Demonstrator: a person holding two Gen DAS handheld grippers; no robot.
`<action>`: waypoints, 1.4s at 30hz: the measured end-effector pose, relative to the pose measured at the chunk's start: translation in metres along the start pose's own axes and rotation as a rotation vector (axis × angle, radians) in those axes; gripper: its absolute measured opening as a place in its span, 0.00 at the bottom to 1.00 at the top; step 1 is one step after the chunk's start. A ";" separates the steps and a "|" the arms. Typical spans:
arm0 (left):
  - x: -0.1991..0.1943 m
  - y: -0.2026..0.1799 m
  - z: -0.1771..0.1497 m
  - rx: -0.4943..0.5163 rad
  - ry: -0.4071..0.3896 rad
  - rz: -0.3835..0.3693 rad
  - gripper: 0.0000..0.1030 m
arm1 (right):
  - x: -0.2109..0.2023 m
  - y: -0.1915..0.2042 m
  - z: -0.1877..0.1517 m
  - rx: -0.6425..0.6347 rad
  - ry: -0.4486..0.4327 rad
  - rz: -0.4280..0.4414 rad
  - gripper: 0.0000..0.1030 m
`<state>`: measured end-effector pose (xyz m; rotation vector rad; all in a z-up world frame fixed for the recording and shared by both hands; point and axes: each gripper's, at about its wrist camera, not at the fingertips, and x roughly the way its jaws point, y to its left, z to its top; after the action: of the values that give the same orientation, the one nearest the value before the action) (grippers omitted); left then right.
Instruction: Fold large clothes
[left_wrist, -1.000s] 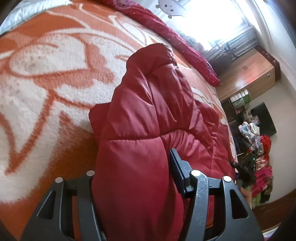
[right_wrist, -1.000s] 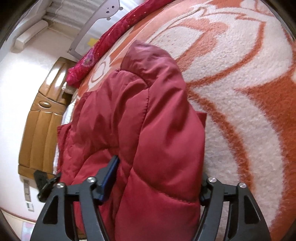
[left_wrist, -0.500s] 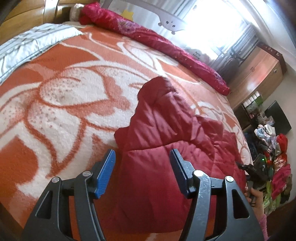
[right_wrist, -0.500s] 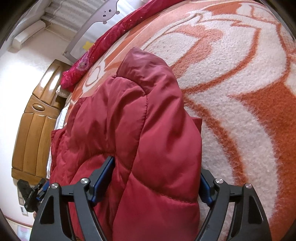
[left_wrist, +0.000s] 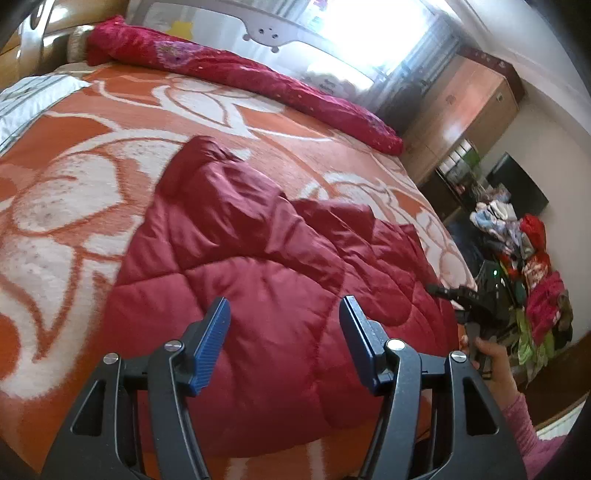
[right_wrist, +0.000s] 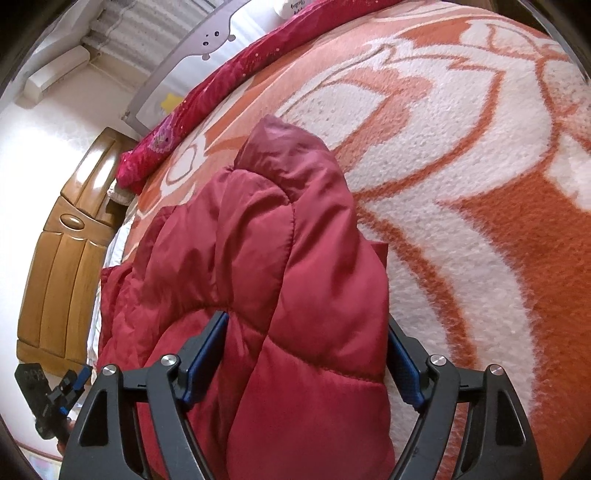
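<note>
The red quilted jacket (left_wrist: 258, 266) is spread at the frame centre. The left gripper (left_wrist: 284, 332) is parted above it; the right gripper (right_wrist: 306, 354), jaws just widened, is loosely placed around a fold.

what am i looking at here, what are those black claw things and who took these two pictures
No robot here: a person holds a hand-held gripper in each hand, and each carries a wide-angle camera looking along its jaws. One picture is from the left gripper, the other from the right gripper. A red puffer jacket lies on an orange-and-white blanket covering a bed. The left jaws are open, above the jacket. The right jaws have just been opening, with a thick fold of jacket between them.
</note>
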<state>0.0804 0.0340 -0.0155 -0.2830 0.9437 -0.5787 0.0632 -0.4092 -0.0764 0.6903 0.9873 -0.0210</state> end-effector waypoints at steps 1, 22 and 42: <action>0.002 -0.003 -0.001 0.003 0.005 -0.005 0.58 | -0.005 0.001 0.000 -0.001 -0.017 -0.004 0.79; 0.045 -0.043 -0.014 0.115 0.105 -0.016 0.59 | -0.004 0.140 -0.069 -0.537 -0.035 -0.046 0.79; 0.148 0.039 0.074 -0.165 0.189 0.349 0.59 | 0.077 0.099 0.024 -0.335 -0.009 -0.243 0.82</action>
<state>0.2209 -0.0215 -0.0920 -0.2062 1.1958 -0.2084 0.1566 -0.3229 -0.0750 0.2612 1.0309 -0.0700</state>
